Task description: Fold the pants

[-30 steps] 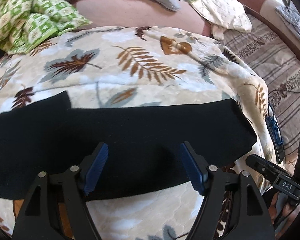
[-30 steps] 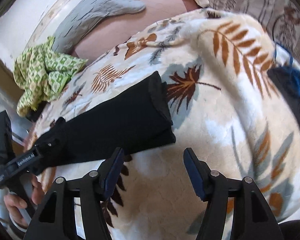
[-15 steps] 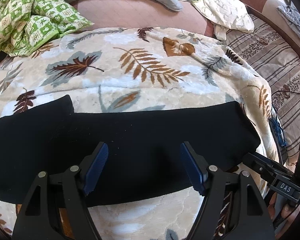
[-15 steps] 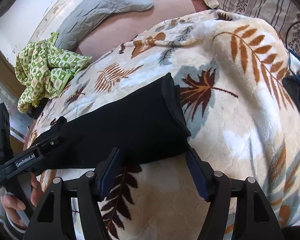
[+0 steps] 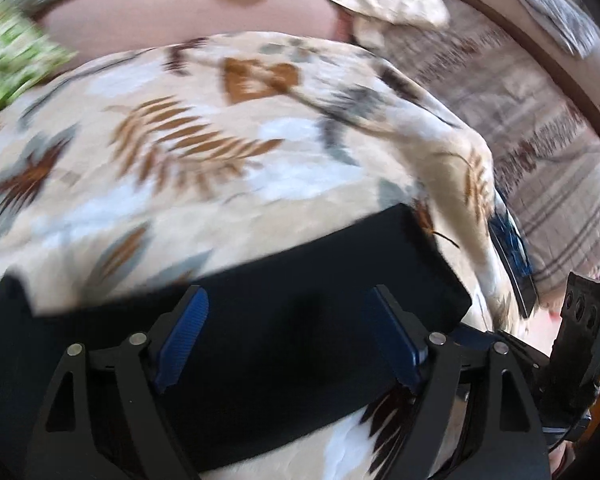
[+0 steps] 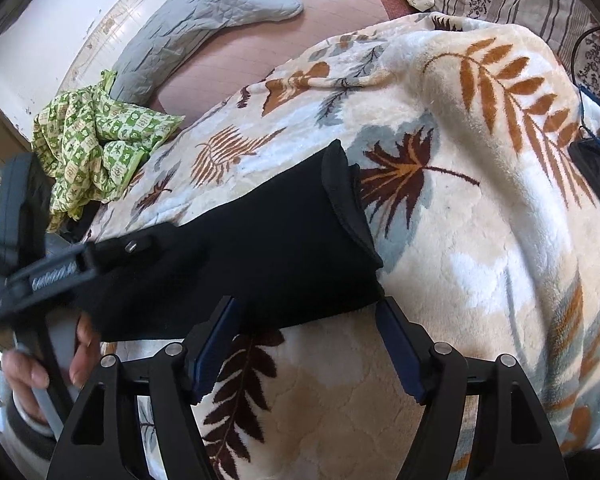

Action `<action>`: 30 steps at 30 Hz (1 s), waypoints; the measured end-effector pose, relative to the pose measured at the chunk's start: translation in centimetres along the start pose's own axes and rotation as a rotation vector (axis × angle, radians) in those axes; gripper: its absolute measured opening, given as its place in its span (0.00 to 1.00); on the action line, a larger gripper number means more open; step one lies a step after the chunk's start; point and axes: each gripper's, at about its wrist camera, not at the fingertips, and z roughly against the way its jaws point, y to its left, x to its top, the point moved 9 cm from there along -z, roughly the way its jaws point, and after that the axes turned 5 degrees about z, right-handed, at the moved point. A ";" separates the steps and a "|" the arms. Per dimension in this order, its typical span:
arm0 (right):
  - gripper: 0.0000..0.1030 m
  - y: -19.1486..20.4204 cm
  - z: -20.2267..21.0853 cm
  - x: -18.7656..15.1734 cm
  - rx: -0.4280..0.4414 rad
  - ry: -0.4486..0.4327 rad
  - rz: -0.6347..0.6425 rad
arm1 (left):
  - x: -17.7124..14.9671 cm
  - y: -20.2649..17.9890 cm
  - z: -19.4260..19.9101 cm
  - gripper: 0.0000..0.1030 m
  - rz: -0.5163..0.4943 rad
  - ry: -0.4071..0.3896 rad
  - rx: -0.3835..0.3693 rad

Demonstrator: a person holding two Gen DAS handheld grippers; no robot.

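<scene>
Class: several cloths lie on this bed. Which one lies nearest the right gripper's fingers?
The long black folded pants; the green patterned cloth and grey quilted cloth lie farther back.

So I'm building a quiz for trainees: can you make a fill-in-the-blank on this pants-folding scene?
1. The long black folded pants lie on a fleece blanket printed with ____.
2. The crumpled checked cloth at the blanket's far corner is ____ and white.
3. The ribbed pads on the right tongs are ____ in colour.
4. In the right wrist view, the quilted pillow lying by the wall is ____.

Missing words: leaves; green; blue; grey
</scene>
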 end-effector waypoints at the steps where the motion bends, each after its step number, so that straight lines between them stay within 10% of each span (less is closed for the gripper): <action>1: 0.72 0.0 0.0 0.0 0.008 -0.008 -0.002 | 0.4 -0.7 -0.6 0.80 -0.034 0.015 -0.008; 19: 0.84 0.4 -0.8 0.7 0.079 -0.139 -0.010 | 0.9 -9.9 -8.8 0.70 -0.408 0.235 -0.107; 22: 0.54 0.2 -1.0 1.1 0.093 -0.149 -0.025 | 0.5 -10.7 -8.7 0.50 -0.434 0.199 -0.127; 23: 0.24 0.0 -1.2 1.3 0.093 -0.142 -0.029 | 0.4 -10.7 -8.6 0.44 -0.431 0.196 -0.135; 26: 0.16 -0.4 -2.1 1.7 0.128 -0.121 -0.066 | 0.9 -10.7 -7.8 0.18 -0.382 0.211 -0.176; 30: 0.14 1.6 -0.4 2.9 0.120 -0.154 0.019 | 2.7 -9.4 -3.7 0.17 -0.304 0.167 -0.259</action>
